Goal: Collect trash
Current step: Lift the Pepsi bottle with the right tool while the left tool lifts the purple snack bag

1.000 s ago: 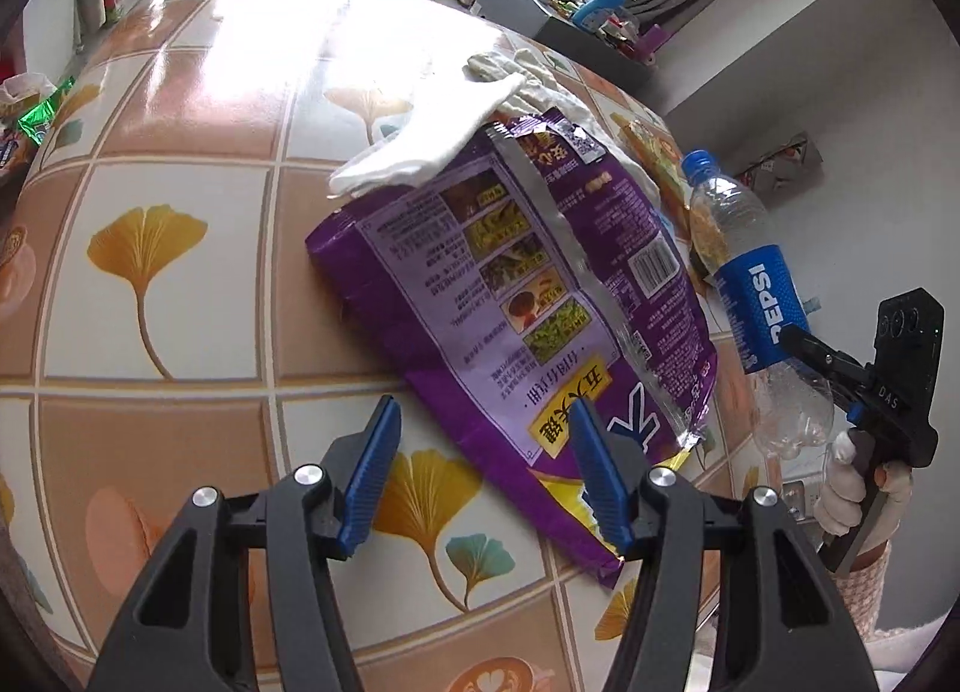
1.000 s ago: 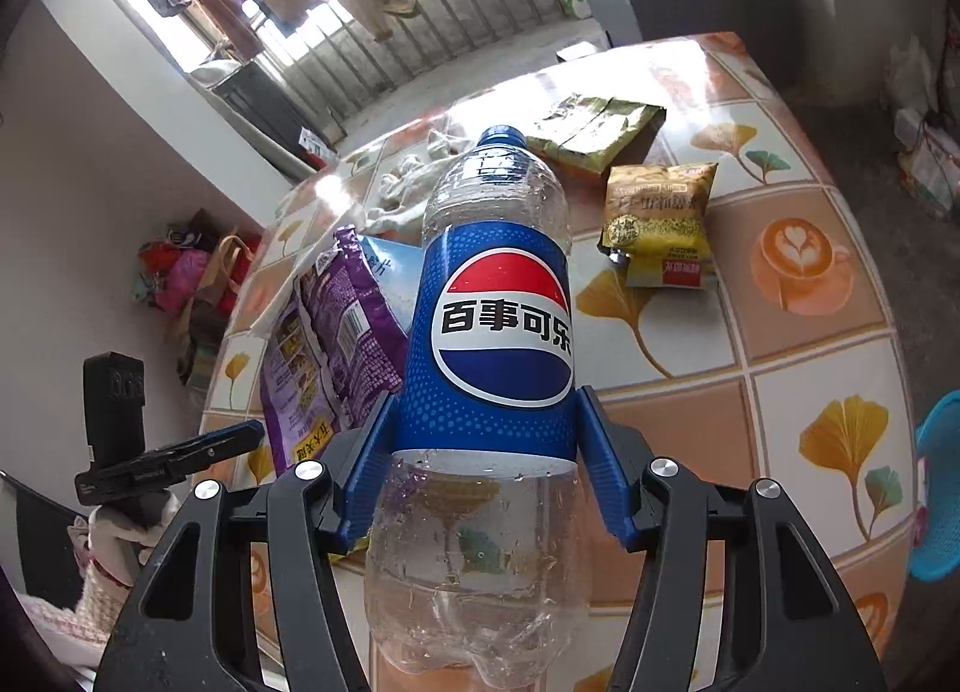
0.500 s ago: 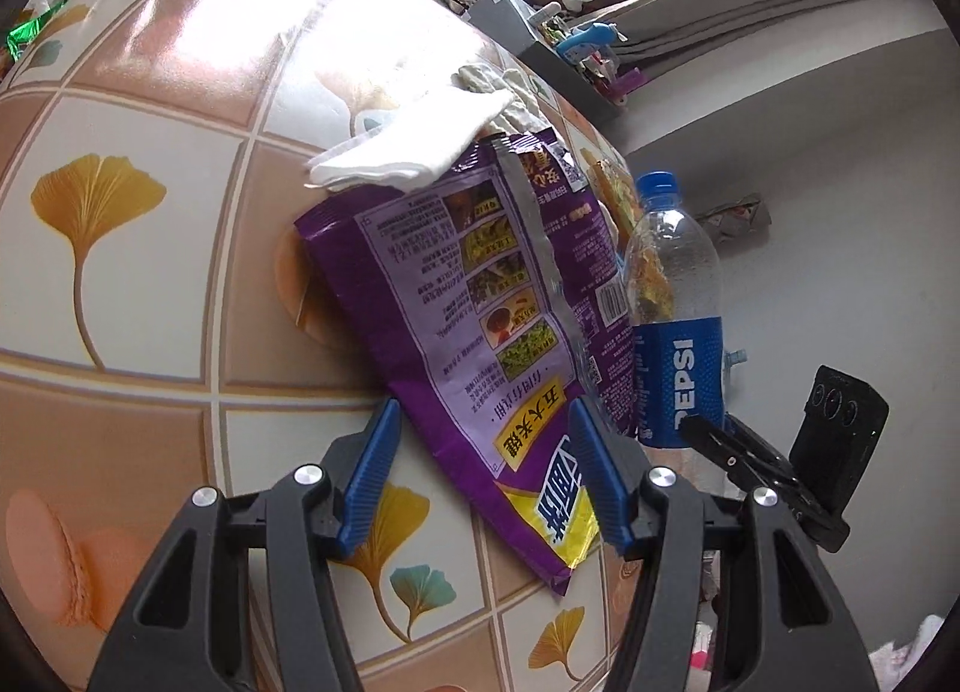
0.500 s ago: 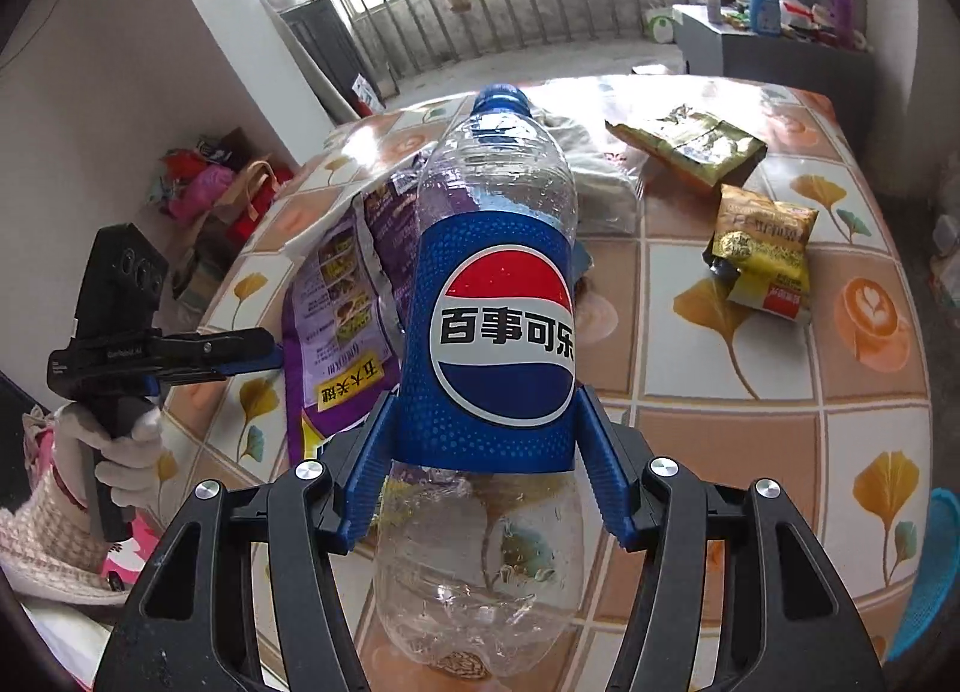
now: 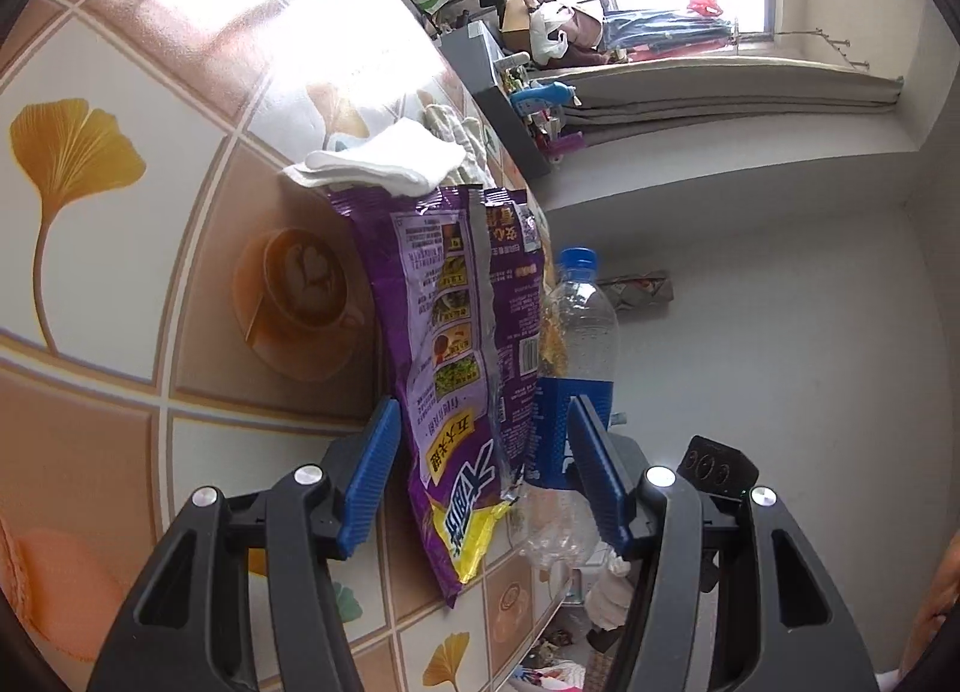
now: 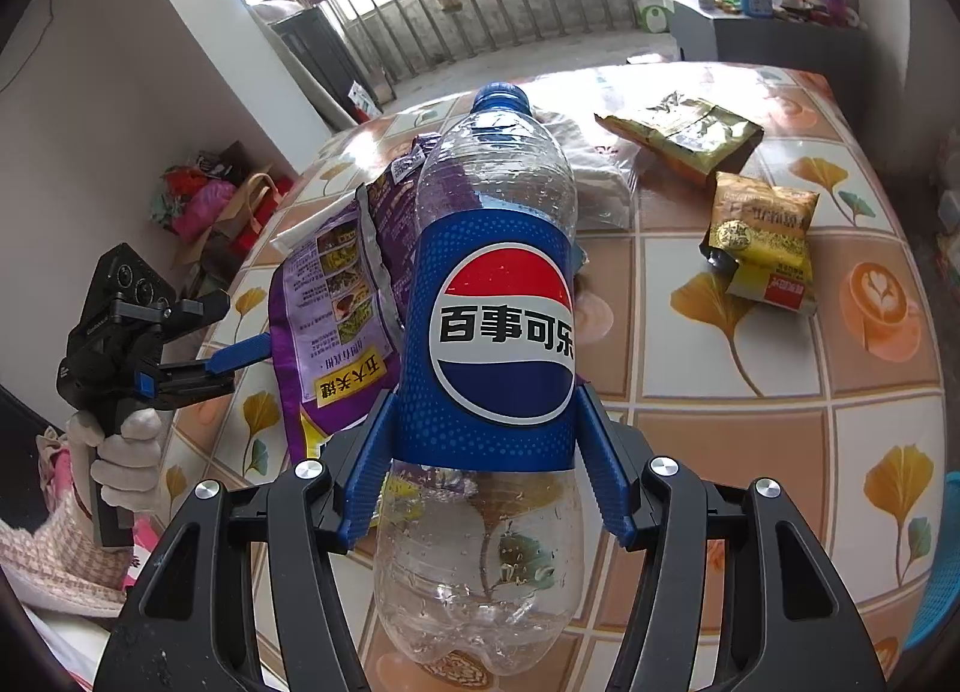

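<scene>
My right gripper (image 6: 486,470) is shut on an empty Pepsi bottle (image 6: 489,332), held upright above the tiled table (image 6: 732,446). The bottle also shows in the left wrist view (image 5: 579,332). A purple snack bag (image 5: 456,344) lies on the table; its near end sits between the open jaws of my left gripper (image 5: 480,476), which is turned on its side. In the right wrist view the left gripper (image 6: 240,359) reaches the bag (image 6: 336,308) at its left edge. The jaws are not closed on the bag.
A white folded cloth (image 5: 384,164) lies past the bag. A yellow snack packet (image 6: 762,239) and a green-gold packet (image 6: 684,131) lie on the right of the table. A clear plastic bag (image 6: 600,170) lies behind the bottle. Clutter stands on a grey cabinet (image 6: 762,26).
My left gripper rolled onto its side and moved in so the purple bag's end is now between its jaws. My right gripper stayed shut on the bottle and shifted slightly.
</scene>
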`<state>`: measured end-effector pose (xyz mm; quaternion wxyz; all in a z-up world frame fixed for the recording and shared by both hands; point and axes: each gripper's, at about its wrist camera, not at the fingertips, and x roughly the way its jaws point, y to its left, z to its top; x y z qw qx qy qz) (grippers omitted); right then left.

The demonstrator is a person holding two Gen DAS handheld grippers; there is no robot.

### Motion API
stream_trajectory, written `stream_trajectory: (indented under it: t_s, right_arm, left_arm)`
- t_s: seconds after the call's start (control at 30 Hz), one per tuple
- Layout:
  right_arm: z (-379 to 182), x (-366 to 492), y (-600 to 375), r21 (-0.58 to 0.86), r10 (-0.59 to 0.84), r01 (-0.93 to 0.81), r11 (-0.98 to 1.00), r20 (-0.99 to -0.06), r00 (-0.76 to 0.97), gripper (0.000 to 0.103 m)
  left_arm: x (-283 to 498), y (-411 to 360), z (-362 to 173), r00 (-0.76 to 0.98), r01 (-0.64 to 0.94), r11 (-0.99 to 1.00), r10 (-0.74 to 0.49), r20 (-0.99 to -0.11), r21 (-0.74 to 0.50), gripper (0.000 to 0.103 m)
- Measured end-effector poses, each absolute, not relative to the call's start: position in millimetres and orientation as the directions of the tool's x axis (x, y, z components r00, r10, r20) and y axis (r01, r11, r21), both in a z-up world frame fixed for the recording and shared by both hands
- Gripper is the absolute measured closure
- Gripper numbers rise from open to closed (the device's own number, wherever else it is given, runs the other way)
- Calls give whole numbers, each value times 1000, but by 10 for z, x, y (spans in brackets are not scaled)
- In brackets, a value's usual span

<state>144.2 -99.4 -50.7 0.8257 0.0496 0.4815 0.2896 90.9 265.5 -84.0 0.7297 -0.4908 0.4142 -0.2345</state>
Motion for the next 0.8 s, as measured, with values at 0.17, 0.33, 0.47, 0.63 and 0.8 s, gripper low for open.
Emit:
stream_trajectory:
  t_s: [0.17, 0.33, 0.47, 0.63, 0.8]
  right_arm:
    - [-505, 1436, -1001, 363, 528, -430, 827, -764, 371, 48]
    - [-501, 1434, -1010, 368, 531, -429, 825, -762, 370, 48]
    - [-501, 1433, -1016, 372, 534, -427, 825, -759, 371, 48]
    - [-501, 1441, -1021, 374, 536, -425, 824, -757, 373, 48]
    - [-508, 1440, -1025, 379, 539, -420, 824, -753, 377, 48]
  left_arm:
    - [885, 2604, -911, 547, -77, 321, -778, -309, -944, 48]
    - [911, 2376, -948, 502, -78, 328, -803, -322, -941, 48]
    - [937, 2238, -930, 485, -70, 387, -792, -370, -919, 49]
    - [947, 1976, -736, 491, -30, 691, -619, -613, -722, 61]
    - [926, 1679, -593, 514, 45, 886, -416, -750, -461, 76]
